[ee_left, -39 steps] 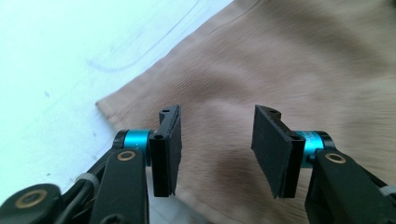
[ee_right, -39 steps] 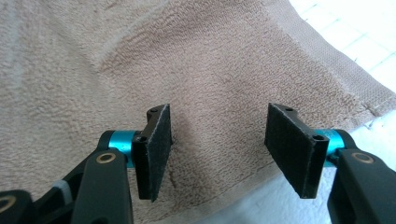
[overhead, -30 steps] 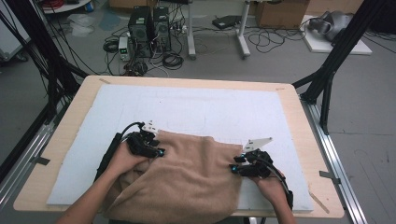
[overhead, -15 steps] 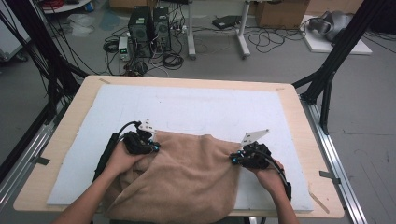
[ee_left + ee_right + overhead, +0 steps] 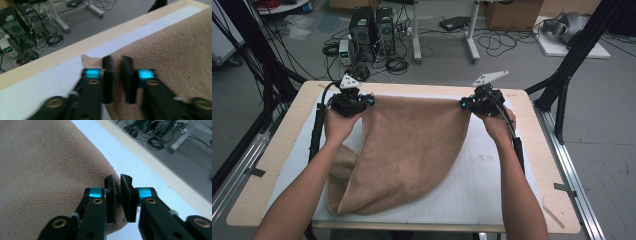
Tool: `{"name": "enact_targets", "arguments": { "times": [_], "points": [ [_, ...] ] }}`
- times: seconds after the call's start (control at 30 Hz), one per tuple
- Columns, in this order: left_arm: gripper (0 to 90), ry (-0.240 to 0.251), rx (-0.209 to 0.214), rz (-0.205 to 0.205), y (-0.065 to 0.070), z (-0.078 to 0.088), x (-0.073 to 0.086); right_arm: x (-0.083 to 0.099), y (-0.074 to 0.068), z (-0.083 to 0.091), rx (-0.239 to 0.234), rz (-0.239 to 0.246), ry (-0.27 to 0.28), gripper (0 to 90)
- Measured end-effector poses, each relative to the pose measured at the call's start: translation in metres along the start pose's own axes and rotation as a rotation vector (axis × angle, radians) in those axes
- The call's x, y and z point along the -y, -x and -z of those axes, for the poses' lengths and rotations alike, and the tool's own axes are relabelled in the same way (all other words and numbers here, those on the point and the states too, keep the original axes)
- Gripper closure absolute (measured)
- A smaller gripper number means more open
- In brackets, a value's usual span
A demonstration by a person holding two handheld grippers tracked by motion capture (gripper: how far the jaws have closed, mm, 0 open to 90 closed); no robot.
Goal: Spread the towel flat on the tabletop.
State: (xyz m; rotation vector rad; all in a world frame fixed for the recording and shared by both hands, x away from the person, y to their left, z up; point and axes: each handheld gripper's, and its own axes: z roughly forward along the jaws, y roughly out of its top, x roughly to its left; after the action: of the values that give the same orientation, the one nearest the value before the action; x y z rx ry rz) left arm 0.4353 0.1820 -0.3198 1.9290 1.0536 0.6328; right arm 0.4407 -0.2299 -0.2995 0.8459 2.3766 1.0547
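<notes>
- Our left forearm comes in from the bottom edge of the high view and reaches forward over the table (image 5: pixel 539 150), with the left hand (image 5: pixel 338 124) wrapped around the left tool (image 5: pixel 362 100) near the far left corner of the white mat (image 5: pixel 482 185).
- The left tool's jaws have just been opening. In the left gripper view the left tool (image 5: pixel 117 67) shows a narrow gap, with the edge of the tan cloth (image 5: pixel 175 50) in and under that gap; the pads do not look pressed on it.
- The tan cloth (image 5: pixel 412 145) lies between the two tools. Its far edge is stretched from one tool to the other, and its body runs back towards us to a rounded fold near the mat's front left.
- Our right forearm reaches forward in the same way. The right hand (image 5: pixel 498 126) holds the right tool (image 5: pixel 469 103) at the cloth's far right corner.
- The right tool's jaws have also just been opening. In the right gripper view the right tool (image 5: pixel 118 182) stands narrowly parted, with the cloth corner (image 5: pixel 50 170) between and below its jaws.
- The left gripper view is blurred at the jaws, so we cannot tell whether the fabric touches either pad.
- Our left arm hides part of the cloth's left fold in the high view, and both elbows are cut off at the bottom edge.
</notes>
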Motion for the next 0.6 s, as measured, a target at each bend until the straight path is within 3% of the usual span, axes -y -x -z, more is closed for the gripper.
{"name": "enact_targets", "arguments": {
  "times": [0.03, 0.07, 0.13, 0.17, 0.2, 0.27, 0.33, 0.37, 0.43, 0.47, 0.5, 0.6],
  "points": [
    [58.4, -0.032, 0.008, 0.009, -0.002, -0.003, 0.000, -0.001, 0.008, -0.011, 0.009, -0.079, -0.045, 56.6],
    [56.7, -0.063, 0.030, 0.012, -0.004, -0.005, 0.004, 0.003, 0.008, -0.016, -0.022, -0.099, -0.062, 55.4],
    [55.9, -0.097, 0.080, -0.008, -0.001, -0.007, 0.016, 0.009, 0.005, -0.020, -0.034, -0.103, -0.077, 54.6],
    [55.7, -0.116, 0.114, -0.032, 0.003, -0.006, 0.033, 0.022, -0.005, -0.025, -0.063, -0.074, -0.088, 54.0],
    [55.4, -0.116, 0.114, -0.032, 0.003, -0.006, 0.033, 0.022, -0.005, -0.025, -0.063, -0.074, -0.088, 54.0],
    [53.8, -0.154, 0.159, -0.046, 0.009, -0.002, 0.055, 0.046, -0.018, -0.029, -0.109, -0.094, -0.093, 51.7],
    [53.8, -0.158, 0.173, -0.053, 0.011, 0.001, 0.061, 0.052, -0.022, -0.029, -0.127, -0.098, -0.098, 51.3],
    [52.5, -0.166, 0.210, -0.055, 0.017, 0.007, 0.071, 0.066, -0.032, -0.025, -0.143, -0.102, -0.073, 51.2],
    [51.0, -0.181, 0.223, -0.069, 0.020, 0.011, 0.075, 0.076, -0.042, -0.021, -0.169, -0.112, -0.065, 50.1],
    [51.0, -0.171, 0.230, -0.075, 0.023, 0.016, 0.078, 0.076, -0.042, -0.021, -0.169, -0.112, -0.065, 50.1],
    [50.0, -0.157, 0.255, -0.080, 0.028, 0.026, 0.085, 0.084, -0.055, -0.016, -0.186, -0.099, -0.069, 49.6],
    [48.1, -0.146, 0.272, -0.079, 0.033, 0.035, 0.091, 0.092, -0.068, -0.011, -0.196, -0.076, -0.063, 49.4]
  ]
}}
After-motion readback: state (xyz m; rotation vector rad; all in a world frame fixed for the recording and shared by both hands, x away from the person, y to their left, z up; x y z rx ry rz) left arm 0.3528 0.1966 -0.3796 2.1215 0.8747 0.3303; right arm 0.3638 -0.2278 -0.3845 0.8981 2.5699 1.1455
